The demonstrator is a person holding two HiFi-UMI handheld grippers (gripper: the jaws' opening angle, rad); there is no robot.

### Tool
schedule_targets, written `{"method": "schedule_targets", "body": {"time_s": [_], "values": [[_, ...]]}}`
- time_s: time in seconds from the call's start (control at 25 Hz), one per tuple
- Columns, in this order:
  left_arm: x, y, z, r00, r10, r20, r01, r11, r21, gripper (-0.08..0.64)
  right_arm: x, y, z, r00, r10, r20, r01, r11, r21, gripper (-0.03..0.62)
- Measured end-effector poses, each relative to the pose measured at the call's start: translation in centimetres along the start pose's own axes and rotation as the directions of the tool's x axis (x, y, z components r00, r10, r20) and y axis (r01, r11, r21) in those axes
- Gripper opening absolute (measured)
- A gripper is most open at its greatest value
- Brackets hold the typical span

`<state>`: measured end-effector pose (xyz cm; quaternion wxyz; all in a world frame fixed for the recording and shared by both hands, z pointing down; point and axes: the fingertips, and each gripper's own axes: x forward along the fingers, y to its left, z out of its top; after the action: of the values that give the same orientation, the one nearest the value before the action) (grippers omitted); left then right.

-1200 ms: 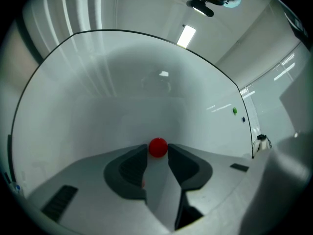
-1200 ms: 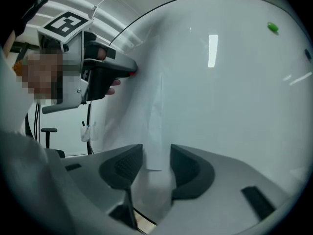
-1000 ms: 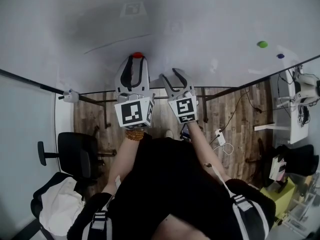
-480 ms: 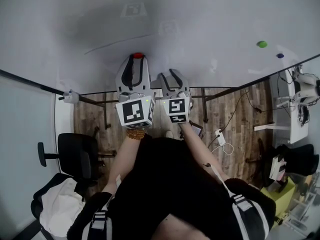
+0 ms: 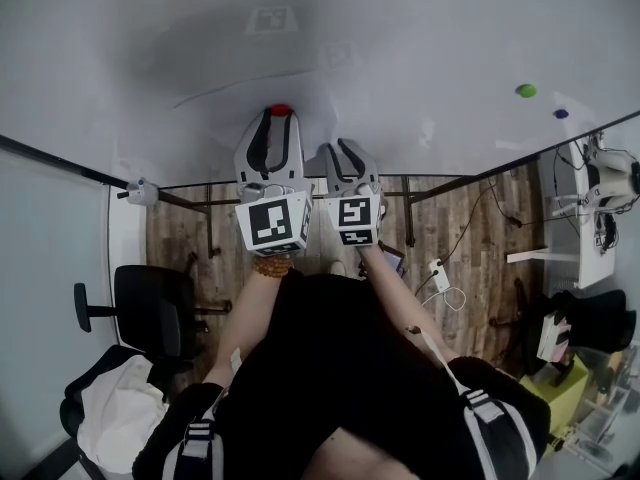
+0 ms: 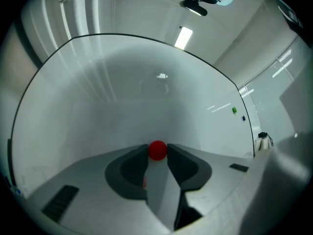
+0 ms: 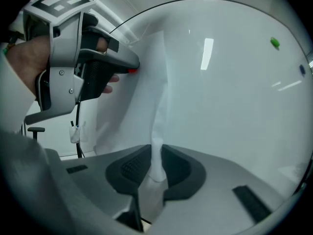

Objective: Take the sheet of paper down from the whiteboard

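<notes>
- Left tongs [image 5: 277, 120] are closing on the red magnet [image 6: 157, 150]. Both tips seem to touch its sides in the left gripper view.
- Right tongs [image 7: 155, 154] are closing too. A lifted edge of the sheet of paper [image 7: 142, 92] stands between the pads, which do not look to be pressing it yet.
- The sheet lies against the whiteboard [image 7: 234, 106], pinned by the red magnet.
- Its free edge runs straight ahead from the right tongs, up the board. The magnet sits off to the left of that edge.
- The magnet is dead ahead of the left tongs, at their very tips. I judge the coming move is a pull straight back off the board, while the right tongs keep the paper from dropping.
- The two tongs work just beside each other, so the left one needs room to draw back without knocking the right.
- A green magnet [image 5: 525, 90] and a blue magnet [image 5: 561, 113] sit well apart to the right, clear of the sheet.
- An office chair [image 5: 150, 308] stands on the floor below. Nothing lies between the tongs and the board.
</notes>
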<state>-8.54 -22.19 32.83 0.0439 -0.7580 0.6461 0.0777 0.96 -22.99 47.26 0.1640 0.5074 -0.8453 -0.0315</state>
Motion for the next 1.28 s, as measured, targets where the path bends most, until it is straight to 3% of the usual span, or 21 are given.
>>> {"method": "schedule_targets", "body": {"time_s": [0.52, 0.76, 1.28], "values": [[0.1, -0.1, 0.0, 1.0, -0.017, -0.001, 0.017, 0.999, 0.042, 0.124, -0.6, 1.5, -0.2, 0.997, 0.072, 0.005, -0.072, 0.997, 0.016, 0.029], [0.0, 0.1, 0.2, 0.999, -0.03, 0.015, 0.029, 0.994, 0.106, 0.126, -0.9, 2.5, -0.1, 0.993, 0.116, 0.015, -0.116, 0.992, 0.045, 0.02], [0.0, -0.2, 0.2, 0.999, -0.035, 0.019, 0.031, 0.983, 0.181, 0.126, -1.6, 4.8, 1.0, 0.975, 0.194, 0.105, -0.203, 0.976, 0.084, 0.023]]}}
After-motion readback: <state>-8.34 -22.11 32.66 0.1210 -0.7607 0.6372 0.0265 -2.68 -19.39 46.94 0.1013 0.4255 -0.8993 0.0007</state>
